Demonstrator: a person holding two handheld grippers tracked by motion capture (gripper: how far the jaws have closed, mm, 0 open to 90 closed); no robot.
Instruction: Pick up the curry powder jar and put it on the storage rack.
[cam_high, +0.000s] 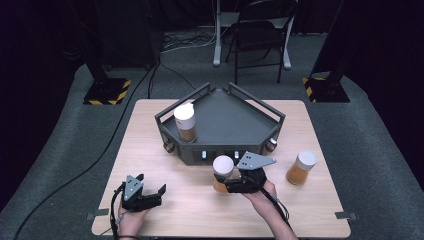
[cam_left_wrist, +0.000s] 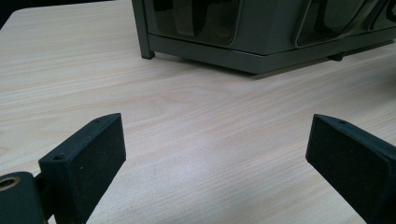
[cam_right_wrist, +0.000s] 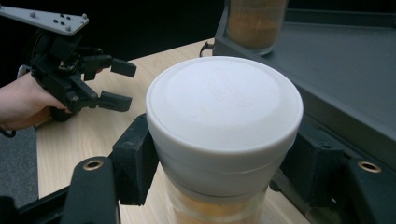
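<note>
A jar with a white lid and orange-brown filling (cam_high: 222, 170) (cam_right_wrist: 224, 121) is gripped just below its lid by my right gripper (cam_high: 236, 184) (cam_right_wrist: 219, 172), which is shut on it and holds it in front of the dark grey tray (cam_high: 235, 125). My left gripper (cam_high: 151, 194) (cam_left_wrist: 215, 154) rests low over the bare wood near the table's front left, open with nothing between its fingers; it also shows far off in the right gripper view (cam_right_wrist: 119, 84). A second jar (cam_high: 185, 122) stands upright in the tray's left part. A third jar (cam_high: 301, 168) stands on the table at the right.
The tray's railed rim (cam_high: 260, 102) rises above its floor, and its front wall (cam_left_wrist: 261, 46) stands just beyond the left gripper. The wooden table (cam_high: 150, 150) is bare at the left. A chair (cam_high: 260, 35) and stand bases are on the floor behind.
</note>
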